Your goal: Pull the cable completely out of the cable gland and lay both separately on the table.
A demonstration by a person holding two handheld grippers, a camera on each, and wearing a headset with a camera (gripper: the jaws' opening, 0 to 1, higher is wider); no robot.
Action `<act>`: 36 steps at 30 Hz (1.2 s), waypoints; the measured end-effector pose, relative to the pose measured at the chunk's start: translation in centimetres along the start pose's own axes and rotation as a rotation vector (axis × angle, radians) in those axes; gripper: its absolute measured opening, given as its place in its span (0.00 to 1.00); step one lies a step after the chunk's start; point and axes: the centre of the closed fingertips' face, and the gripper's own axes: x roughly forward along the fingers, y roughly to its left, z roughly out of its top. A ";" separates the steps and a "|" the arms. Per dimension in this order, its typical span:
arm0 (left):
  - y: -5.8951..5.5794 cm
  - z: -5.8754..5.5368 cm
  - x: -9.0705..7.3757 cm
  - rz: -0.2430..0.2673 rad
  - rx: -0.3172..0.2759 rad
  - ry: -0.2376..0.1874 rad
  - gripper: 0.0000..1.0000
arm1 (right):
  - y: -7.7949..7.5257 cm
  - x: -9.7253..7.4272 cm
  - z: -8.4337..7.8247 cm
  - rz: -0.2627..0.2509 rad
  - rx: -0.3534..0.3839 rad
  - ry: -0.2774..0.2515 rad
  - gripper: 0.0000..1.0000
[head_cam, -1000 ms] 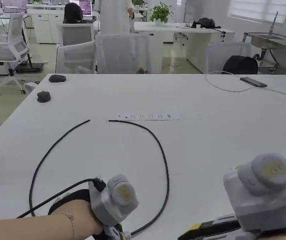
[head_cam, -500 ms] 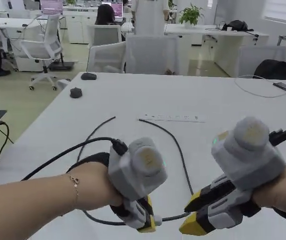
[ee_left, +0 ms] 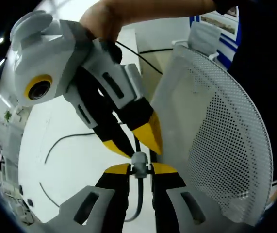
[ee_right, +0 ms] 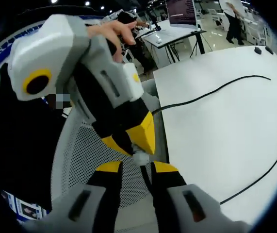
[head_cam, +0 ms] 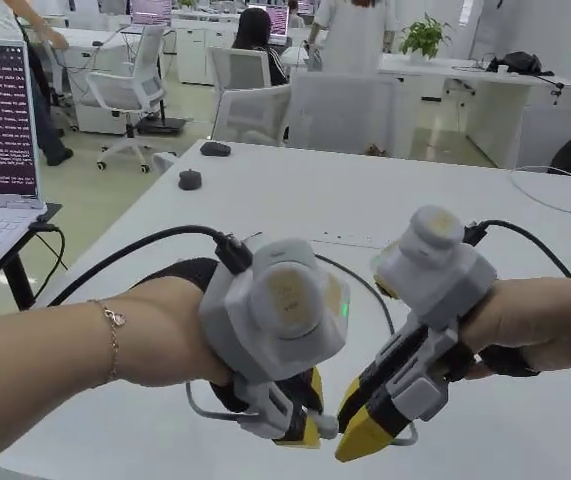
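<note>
Between left gripper (ee_left: 140,169) jaws, cable gland (ee_left: 139,162), lengthwise

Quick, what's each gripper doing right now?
Left gripper: closed on the small grey cable gland.
Right gripper: closed, it seems, on the thin black cable beside the gland.

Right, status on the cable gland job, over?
Left gripper shut on cable gland, right gripper on cable beside it. Cable not yet pulled out; both held above table.
</note>
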 end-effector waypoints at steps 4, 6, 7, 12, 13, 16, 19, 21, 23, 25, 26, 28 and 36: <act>0.0 0.2 0.1 0.002 0.023 -0.009 0.17 | -0.1 0.3 0.1 0.074 0.087 -0.039 0.20; 0.0 0.2 0.2 -0.003 0.038 -0.011 0.17 | -0.5 0.4 -0.1 0.068 0.084 -0.041 0.15; 0.0 0.3 0.2 -0.006 0.041 -0.012 0.17 | -0.8 0.4 -0.2 0.067 0.095 -0.039 0.13; 0.1 0.1 0.8 -0.027 0.004 -0.013 0.16 | -0.6 0.7 -0.4 0.039 0.115 -0.027 0.12; 0.1 0.0 0.9 -0.032 -0.008 -0.012 0.16 | -0.7 0.7 -0.5 0.016 0.105 -0.017 0.12; 0.5 -0.6 1.4 -0.036 -0.023 -0.006 0.16 | -1.7 0.8 -0.4 -0.089 0.055 -0.004 0.11; 0.5 -1.0 1.9 -0.076 -0.113 -0.015 0.16 | -2.2 0.9 -0.5 -0.168 -0.003 0.018 0.11; 0.6 -1.1 2.1 -0.098 -0.156 -0.030 0.16 | -2.4 1.0 -0.6 -0.207 -0.044 0.027 0.11; 0.6 -1.2 2.3 -0.126 -0.210 -0.048 0.16 | -2.4 1.2 -0.8 -0.235 -0.091 0.052 0.10; 0.4 -1.4 2.5 -0.162 -0.265 -0.055 0.16 | -2.4 1.5 -1.0 -0.269 -0.143 0.078 0.10; 0.3 -1.6 2.6 -0.172 -0.285 -0.051 0.16 | -2.4 1.6 -0.8 -0.296 -0.176 0.084 0.10; 0.2 -1.8 2.6 -0.201 -0.341 -0.059 0.15 | -2.6 1.7 -0.8 -0.336 -0.242 0.109 0.10; 0.2 -1.5 2.5 -0.269 -0.542 -0.137 0.16 | -2.5 1.8 -1.0 -0.468 -0.514 0.228 0.11</act>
